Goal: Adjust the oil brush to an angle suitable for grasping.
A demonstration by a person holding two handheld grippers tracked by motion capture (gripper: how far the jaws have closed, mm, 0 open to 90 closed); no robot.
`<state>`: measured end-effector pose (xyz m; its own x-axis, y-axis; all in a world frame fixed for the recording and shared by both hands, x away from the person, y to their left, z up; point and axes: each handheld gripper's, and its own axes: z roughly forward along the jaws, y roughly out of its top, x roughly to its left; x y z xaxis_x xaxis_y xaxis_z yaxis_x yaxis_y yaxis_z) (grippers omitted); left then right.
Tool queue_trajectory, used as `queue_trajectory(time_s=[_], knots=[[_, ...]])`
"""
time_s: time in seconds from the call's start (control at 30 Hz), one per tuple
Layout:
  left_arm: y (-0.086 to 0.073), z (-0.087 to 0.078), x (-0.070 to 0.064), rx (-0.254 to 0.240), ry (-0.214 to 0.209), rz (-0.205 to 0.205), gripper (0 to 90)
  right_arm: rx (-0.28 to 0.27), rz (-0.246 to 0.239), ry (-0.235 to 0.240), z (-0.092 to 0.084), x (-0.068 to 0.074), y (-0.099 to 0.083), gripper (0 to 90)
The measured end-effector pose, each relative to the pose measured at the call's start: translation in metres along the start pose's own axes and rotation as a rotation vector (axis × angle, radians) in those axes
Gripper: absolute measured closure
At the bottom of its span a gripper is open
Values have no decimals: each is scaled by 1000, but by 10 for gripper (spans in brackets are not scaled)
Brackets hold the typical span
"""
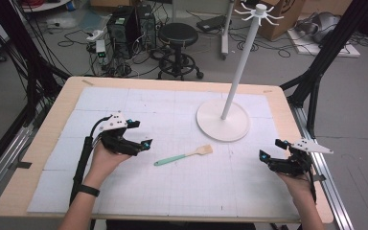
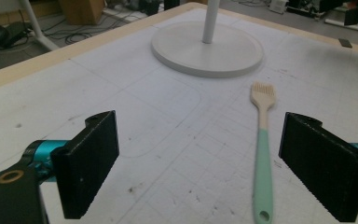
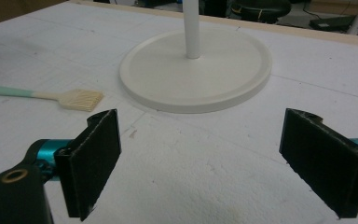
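Note:
A basting brush (image 1: 183,155) with a mint-green handle and pale bristles lies flat near the middle of the white mat. My left gripper (image 1: 140,134) rests open to the left of it, empty; in the left gripper view the brush (image 2: 262,154) lies just inside the right jaw, handle end nearest. My right gripper (image 1: 272,149) is open and empty at the right side of the mat. In the right gripper view the brush (image 3: 70,98) lies far left. A white stand with a round base (image 1: 223,125) and tall pole topped with hooks (image 1: 258,11) stands behind the brush.
The mat covers a wooden table (image 1: 43,139). The stand's base (image 2: 207,49) (image 3: 196,70) lies ahead of both grippers. Beyond the table stand a black stool (image 1: 178,36), computer towers (image 1: 124,26) and cables on the floor. Black frame legs flank the table.

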<state>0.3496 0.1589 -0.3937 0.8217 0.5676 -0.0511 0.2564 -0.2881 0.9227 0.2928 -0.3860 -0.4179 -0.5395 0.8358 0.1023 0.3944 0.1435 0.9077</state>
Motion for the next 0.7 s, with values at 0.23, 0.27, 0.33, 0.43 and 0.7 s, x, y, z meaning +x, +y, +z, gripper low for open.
queue_trajectory(time_s=[0.23,0.27,0.33,0.43,0.7], knots=[[3,19,-7,22,-36,3,127,0,-1,1,0,0,0,115],[4,25,-10,36,-45,8,127,-1,-3,-1,1,0,0,115],[4,30,-12,45,-53,9,127,1,-4,-2,1,0,0,115],[5,36,-15,51,-64,9,129,-1,-4,-2,1,0,0,115],[5,60,-26,100,-101,25,130,-3,-3,-1,1,-1,0,115]])
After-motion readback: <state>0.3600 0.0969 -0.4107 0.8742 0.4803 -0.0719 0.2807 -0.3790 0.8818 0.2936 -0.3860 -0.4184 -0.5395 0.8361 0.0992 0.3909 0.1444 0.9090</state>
